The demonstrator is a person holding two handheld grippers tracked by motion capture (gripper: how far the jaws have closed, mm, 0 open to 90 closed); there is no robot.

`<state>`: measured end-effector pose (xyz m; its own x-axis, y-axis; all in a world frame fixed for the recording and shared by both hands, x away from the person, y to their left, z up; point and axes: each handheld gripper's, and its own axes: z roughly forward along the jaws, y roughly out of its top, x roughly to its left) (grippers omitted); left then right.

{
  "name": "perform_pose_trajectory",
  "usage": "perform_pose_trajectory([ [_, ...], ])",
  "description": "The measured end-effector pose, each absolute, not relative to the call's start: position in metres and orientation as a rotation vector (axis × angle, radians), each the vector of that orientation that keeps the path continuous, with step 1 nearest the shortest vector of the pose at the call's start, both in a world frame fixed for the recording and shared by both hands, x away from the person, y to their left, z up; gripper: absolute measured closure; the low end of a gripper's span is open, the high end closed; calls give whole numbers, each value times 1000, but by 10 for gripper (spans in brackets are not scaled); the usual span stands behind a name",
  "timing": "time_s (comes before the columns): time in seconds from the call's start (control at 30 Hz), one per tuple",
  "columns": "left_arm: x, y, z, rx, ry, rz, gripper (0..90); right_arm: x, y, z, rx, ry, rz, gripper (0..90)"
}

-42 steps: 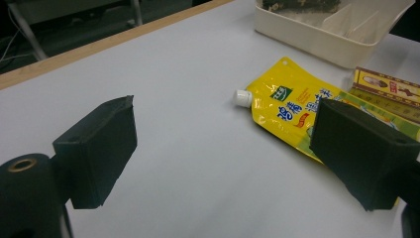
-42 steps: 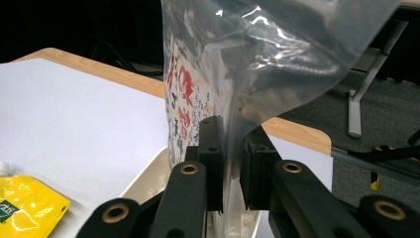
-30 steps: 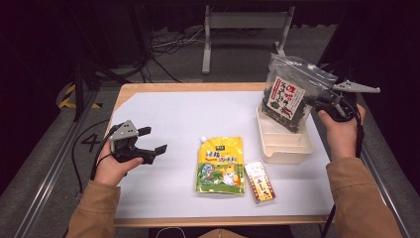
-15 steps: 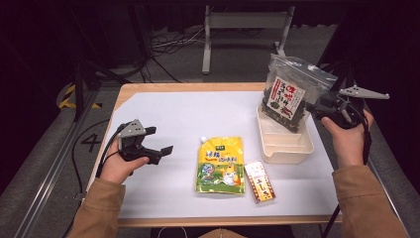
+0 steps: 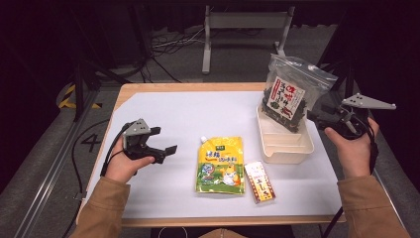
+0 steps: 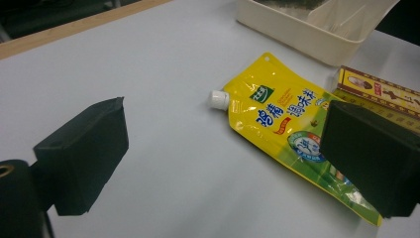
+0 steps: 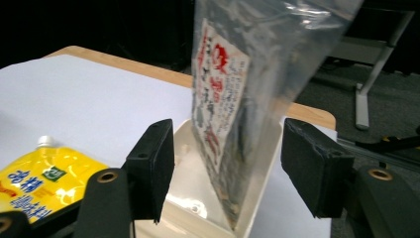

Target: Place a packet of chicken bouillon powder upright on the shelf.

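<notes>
The table (image 5: 163, 106) is a rectangle with a smooth white top and a thin wooden rim showing along its far and near edges. Near its right edge sits a cream plastic tray (image 5: 292, 148), oblong with rounded corners and shallow ribbed dividers inside. A clear, crinkly seaweed bag (image 5: 292, 94) stands upright in the tray's far end, dark flakes inside and a white label with red print on its face. Toward the near edge, about the middle, a glossy yellow spout pouch (image 5: 220, 165) lies flat, its small white cap pointing toward the far edge. Just beside it on the right lies a slim cardboard box (image 5: 260, 181), red and yellow, lengthwise toward the near edge.

The right gripper (image 5: 317, 118) is held at the tray's right side; its jaws have just been opening and now stand wide, with the seaweed bag (image 7: 233, 114) between the black foam pads but clear of both. The left gripper (image 5: 166, 141) hovers near the left edge, jaws spread wide with nothing held, aimed at the pouch (image 6: 292, 134)
</notes>
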<state>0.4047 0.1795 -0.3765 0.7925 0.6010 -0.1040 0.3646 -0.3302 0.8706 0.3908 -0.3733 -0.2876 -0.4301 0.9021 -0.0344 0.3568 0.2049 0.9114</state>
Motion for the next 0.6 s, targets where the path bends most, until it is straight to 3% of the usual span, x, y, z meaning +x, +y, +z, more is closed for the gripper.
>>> perform_pose_trajectory([
  [0.6,420,137,-390,2010,730,148,250,364,-331,-286,985,2019,1256,432],
])
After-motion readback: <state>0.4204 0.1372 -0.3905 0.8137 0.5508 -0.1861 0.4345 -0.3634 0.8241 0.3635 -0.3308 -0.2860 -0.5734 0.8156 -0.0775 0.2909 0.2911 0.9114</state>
